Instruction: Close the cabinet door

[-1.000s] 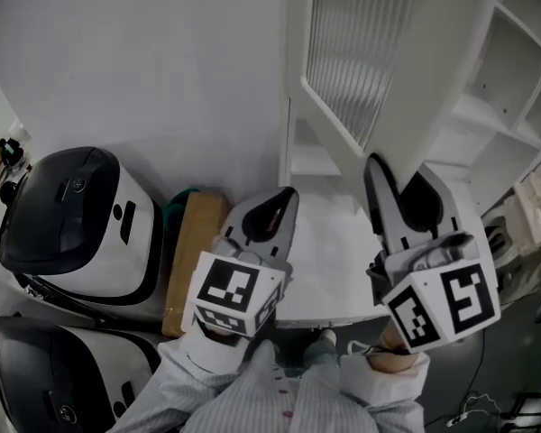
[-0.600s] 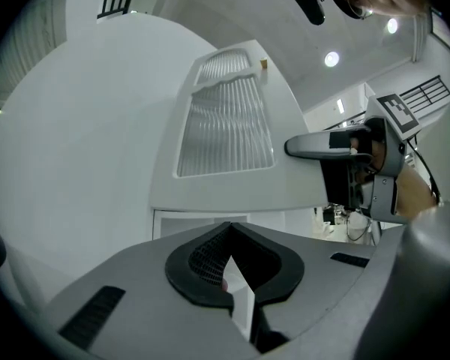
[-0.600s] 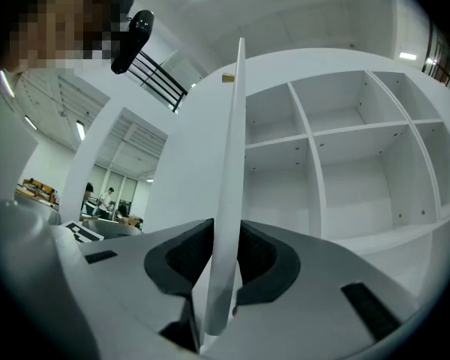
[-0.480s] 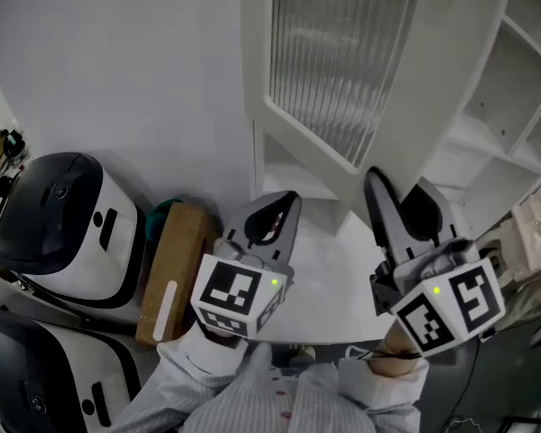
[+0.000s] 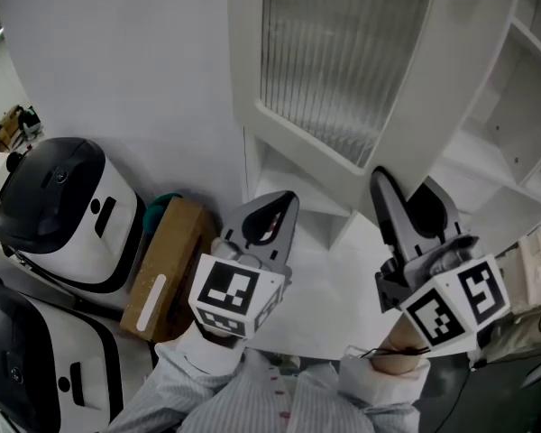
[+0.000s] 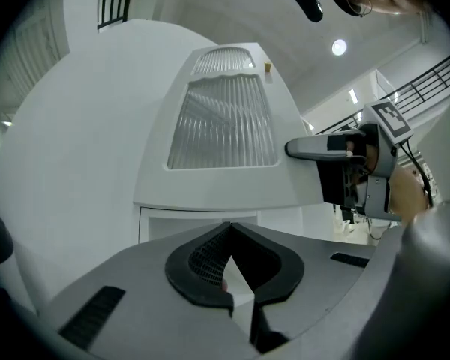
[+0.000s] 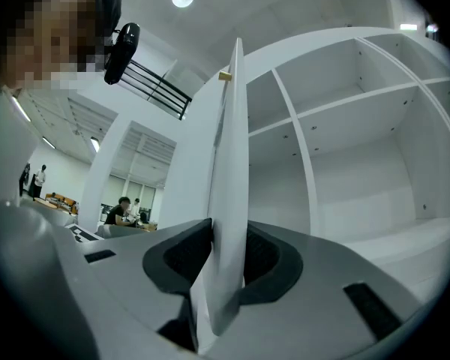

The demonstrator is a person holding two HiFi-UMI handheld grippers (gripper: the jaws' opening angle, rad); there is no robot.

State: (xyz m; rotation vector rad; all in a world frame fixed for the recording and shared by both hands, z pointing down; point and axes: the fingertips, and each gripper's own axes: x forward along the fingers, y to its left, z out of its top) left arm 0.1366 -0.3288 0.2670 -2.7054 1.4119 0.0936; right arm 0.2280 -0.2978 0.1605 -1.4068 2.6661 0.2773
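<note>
Right gripper view: right gripper (image 7: 223,259) clamps cabinet door (image 7: 229,156) edge; left gripper (image 6: 230,229) closed.

White cabinet door (image 5: 343,70) with ribbed glass panel stands partly open.

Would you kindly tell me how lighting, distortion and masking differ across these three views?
Head view: dim, grey, low contrast, the cabinet door sharp. Left gripper view: strong fisheye, black vignette, a ceiling lamp glaring. Right gripper view: fisheye bows the shelves, a mosaic patch top left, the door edge soft where the right gripper clamps it.
</note>
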